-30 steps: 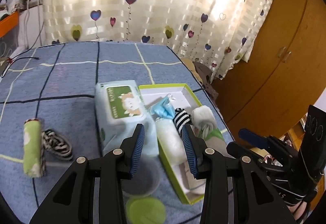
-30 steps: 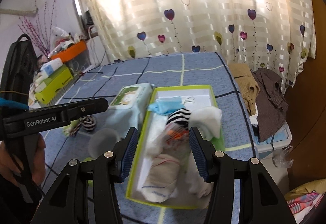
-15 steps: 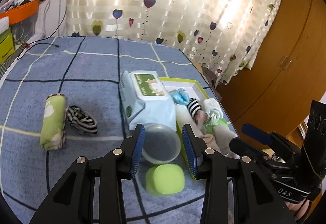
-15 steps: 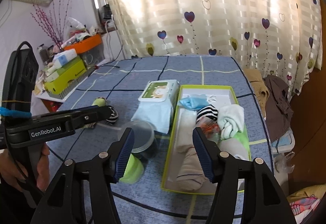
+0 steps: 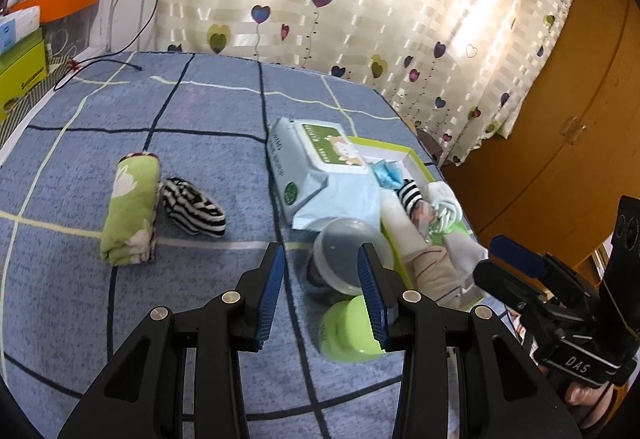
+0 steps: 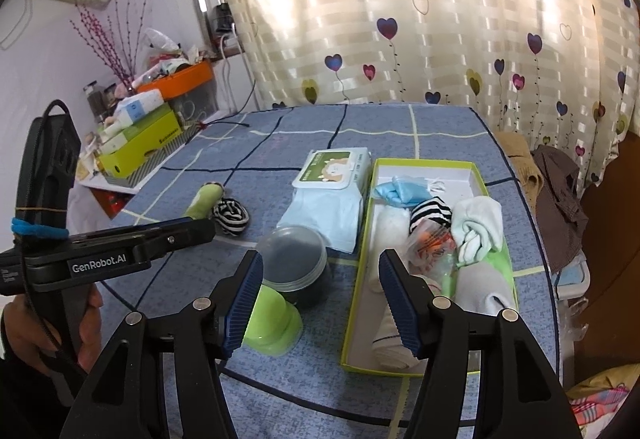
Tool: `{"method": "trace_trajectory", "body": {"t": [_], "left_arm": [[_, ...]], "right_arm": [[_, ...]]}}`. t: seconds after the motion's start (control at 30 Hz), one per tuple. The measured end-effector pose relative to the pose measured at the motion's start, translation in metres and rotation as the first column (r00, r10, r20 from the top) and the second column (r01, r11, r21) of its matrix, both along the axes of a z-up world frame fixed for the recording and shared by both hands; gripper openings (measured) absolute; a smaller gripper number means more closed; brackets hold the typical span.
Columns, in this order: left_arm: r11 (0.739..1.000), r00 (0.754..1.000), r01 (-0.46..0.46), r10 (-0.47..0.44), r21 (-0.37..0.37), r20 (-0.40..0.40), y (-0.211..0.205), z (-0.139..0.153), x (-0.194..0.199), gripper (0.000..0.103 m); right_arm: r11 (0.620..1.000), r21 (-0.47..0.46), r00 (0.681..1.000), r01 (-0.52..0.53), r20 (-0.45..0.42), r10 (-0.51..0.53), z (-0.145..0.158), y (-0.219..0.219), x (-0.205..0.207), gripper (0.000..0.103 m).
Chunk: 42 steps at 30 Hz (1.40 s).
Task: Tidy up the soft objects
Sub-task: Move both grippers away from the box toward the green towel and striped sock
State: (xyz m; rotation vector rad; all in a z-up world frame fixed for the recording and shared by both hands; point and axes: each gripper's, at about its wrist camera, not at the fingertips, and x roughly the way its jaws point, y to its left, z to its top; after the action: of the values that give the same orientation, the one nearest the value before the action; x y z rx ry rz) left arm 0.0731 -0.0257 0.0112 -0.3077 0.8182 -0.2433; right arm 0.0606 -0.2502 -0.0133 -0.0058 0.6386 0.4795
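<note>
A rolled green towel [image 5: 128,207] and a black-and-white striped sock [image 5: 192,207] lie side by side on the blue checked cover, ahead and left of my left gripper [image 5: 320,259]. That gripper is open with nothing between its pads. To the right, a green-rimmed box [image 6: 424,161] holds a blue mask [image 6: 400,191], another striped sock [image 6: 432,211], a white-and-mint cloth [image 6: 480,227] and pale rolled socks. My right gripper [image 6: 320,263] hovers open wide and empty, near the box's front left corner. The towel [image 6: 204,199] and loose sock [image 6: 232,213] show beyond the left gripper's tip [image 6: 192,231].
A wet-wipes pack [image 6: 332,175] lies against the box's left side. In front of it stand a clear lidded tub [image 6: 292,255] and a green plastic cup [image 6: 272,319]. Heart-print curtains hang behind. Cluttered boxes sit far left, and clothes are piled right of the bed.
Both grippers have drawn back from the box. The left view has swung left, bringing the towel and loose sock closer to centre. The right jaws have widened.
</note>
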Motion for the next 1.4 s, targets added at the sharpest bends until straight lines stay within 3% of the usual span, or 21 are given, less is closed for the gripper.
{"method": "trace_trajectory", "body": {"t": [0.8,1.4], "left_arm": [[0.992,0.992,-0.129,0.129,-0.006,0.004,0.065,-0.007,-0.027,0.04],[0.966,0.965,-0.259,0.259,0.006,-0.045,0.121,-0.03,-0.013,0.04]], "right_arm": [[0.995,-0.008,0.995,-0.096,-0.019,0.096,0.003,0.038,-0.011,0.061],[0.979,-0.062,0.98,-0.195,-0.038,0.193,0.002,0.084,-0.002,0.061]]}}
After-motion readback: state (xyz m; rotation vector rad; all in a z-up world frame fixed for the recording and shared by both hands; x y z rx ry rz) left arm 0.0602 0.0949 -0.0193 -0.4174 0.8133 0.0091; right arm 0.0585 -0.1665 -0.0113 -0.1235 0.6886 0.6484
